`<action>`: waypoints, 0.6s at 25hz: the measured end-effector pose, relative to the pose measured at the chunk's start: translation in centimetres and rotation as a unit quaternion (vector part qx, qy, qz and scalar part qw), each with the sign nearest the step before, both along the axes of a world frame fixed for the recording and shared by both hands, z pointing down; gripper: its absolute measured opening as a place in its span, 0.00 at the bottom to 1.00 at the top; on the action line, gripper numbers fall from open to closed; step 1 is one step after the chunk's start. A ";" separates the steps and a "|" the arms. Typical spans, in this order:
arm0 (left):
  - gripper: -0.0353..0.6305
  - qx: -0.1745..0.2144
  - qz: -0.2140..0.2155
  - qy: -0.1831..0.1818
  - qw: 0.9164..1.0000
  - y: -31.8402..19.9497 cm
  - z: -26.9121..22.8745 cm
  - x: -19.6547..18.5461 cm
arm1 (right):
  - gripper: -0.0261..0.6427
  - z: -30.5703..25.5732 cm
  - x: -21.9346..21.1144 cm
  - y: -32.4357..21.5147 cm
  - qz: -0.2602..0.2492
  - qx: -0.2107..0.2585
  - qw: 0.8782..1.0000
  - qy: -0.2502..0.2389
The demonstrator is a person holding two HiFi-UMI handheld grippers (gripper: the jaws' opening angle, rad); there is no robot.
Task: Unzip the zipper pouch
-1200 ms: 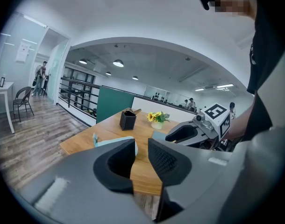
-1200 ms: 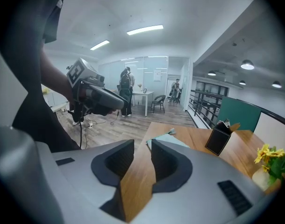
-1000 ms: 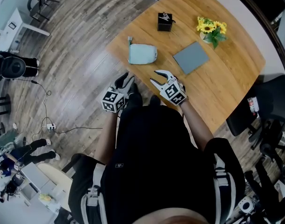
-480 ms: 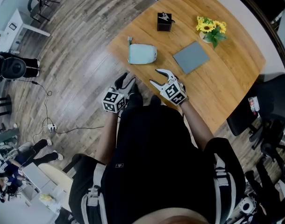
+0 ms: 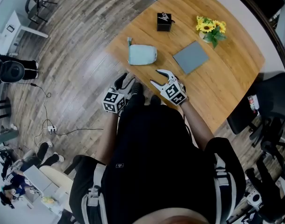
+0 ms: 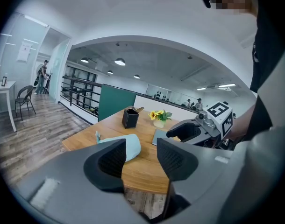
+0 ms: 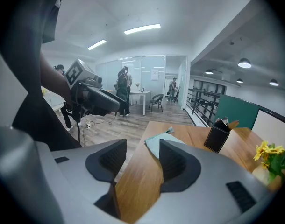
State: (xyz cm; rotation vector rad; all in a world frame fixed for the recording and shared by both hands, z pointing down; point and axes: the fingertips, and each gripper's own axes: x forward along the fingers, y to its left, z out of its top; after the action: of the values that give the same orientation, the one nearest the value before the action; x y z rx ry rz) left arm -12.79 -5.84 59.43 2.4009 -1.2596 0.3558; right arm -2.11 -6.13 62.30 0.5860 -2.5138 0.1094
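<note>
Mint zipper pouch [image 5: 142, 55] is lying on the tabletop [image 5: 226, 78], left gripper [image 5: 126, 80] and right gripper [image 5: 155, 77] hovering short of it, fingers [image 6: 110, 157] just been opening, released, empty.

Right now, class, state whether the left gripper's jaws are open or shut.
Open. The left gripper has its jaws apart, having just been opening, with nothing between them; the pale blue zipper pouch lies farther off on the table.

Bright, even indoor light from ceiling strips [image 7: 141, 29] and round lamps [image 6: 119, 61], pale glare on the floor [image 5: 86, 59], shadows weak. Both gripper views bulge fisheye-style with black corners; my left claw [image 6: 141, 155] up close looks slightly soft.
</note>
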 end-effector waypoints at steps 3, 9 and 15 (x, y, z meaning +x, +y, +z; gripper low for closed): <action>0.36 -0.001 0.002 0.005 1.000 -0.7 0.1 -0.6 | 0.37 0.0 -0.5 -0.7 0.006 0.000 1.000 0.006; 0.36 -0.005 0.009 0.010 1.000 -2.4 -0.1 -2.1 | 0.36 0.0 -2.0 -2.4 0.013 0.002 1.000 0.018; 0.36 -0.015 0.015 0.012 1.000 -3.2 0.8 -3.9 | 0.35 1.2 -3.8 -3.1 0.009 -0.007 0.999 0.032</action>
State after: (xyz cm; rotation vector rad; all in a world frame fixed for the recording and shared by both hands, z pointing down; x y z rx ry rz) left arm -16.72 -9.08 60.23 2.3939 -1.2004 0.3517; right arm -5.91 -9.26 63.47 0.5977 -2.4444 0.1120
